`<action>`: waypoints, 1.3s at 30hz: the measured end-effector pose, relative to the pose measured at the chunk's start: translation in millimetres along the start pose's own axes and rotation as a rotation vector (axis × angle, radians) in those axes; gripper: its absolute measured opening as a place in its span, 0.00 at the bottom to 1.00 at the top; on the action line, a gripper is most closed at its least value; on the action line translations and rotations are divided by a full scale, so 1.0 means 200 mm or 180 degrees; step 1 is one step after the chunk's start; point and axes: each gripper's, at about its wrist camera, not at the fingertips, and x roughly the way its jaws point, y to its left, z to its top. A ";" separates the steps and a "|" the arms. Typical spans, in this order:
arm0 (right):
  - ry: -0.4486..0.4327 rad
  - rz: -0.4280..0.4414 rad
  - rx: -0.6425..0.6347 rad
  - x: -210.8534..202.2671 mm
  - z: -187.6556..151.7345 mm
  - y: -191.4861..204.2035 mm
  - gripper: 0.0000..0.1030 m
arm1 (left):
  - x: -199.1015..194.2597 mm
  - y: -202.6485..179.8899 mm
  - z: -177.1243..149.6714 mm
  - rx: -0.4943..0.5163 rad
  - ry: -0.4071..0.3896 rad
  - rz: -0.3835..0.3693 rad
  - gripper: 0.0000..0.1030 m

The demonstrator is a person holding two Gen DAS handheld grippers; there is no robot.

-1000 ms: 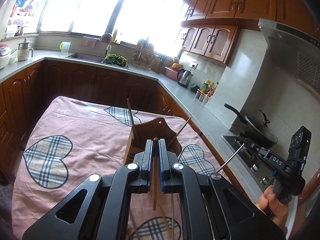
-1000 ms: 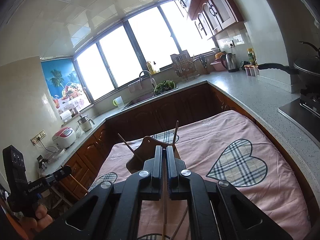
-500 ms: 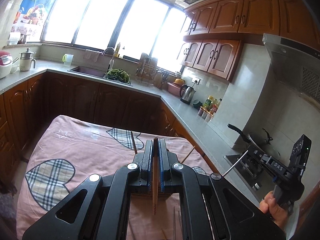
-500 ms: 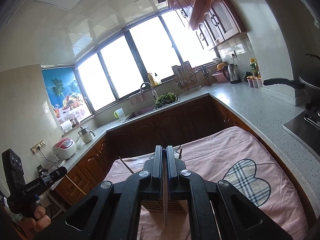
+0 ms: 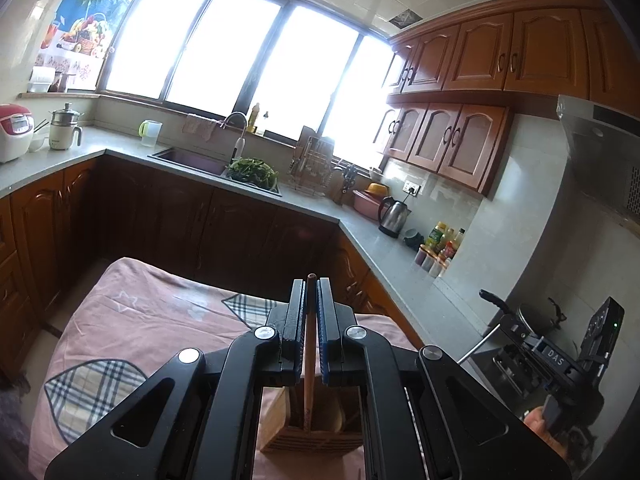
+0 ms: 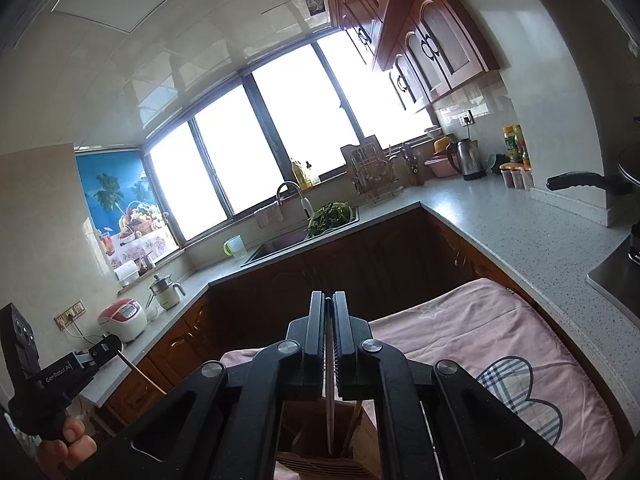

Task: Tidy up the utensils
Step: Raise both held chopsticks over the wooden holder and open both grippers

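My left gripper (image 5: 309,284) is shut on a brown wooden chopstick (image 5: 309,356) that hangs down into a wooden utensil holder (image 5: 312,436) on the pink tablecloth (image 5: 132,320). My right gripper (image 6: 329,300) is shut on a thin silver metal chopstick (image 6: 329,392) whose lower end points into the same holder (image 6: 316,456), where other sticks stand. Each gripper is above the holder. The right gripper also shows at the right edge of the left wrist view (image 5: 560,360), and the left gripper at the left edge of the right wrist view (image 6: 60,372).
The table with pink heart-patterned cloth (image 6: 500,332) stands inside an L-shaped kitchen counter (image 5: 360,232). A sink (image 5: 192,158), kettle (image 5: 394,216), bottles (image 5: 440,248) and a pan on the stove (image 5: 532,316) line the counter. A rice cooker (image 6: 122,318) is at left.
Both grippers have risen and tilted up, so the holder slid from ahead of the fingers to below them. The chopstick tips now sit over or in the holder.
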 end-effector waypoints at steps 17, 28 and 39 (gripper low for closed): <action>0.0346 -0.0092 0.0269 0.32 -0.30 -0.13 0.03 | 0.38 0.11 -0.30 -0.0228 0.0440 0.0134 0.04; 0.0368 -0.0101 0.0109 0.32 -0.34 -0.07 0.03 | 0.46 0.06 -0.40 -0.0063 0.0601 0.0193 0.05; 0.0442 -0.0099 0.0131 0.33 -0.32 -0.09 0.04 | 0.47 0.06 -0.38 -0.0057 0.0674 0.0191 0.05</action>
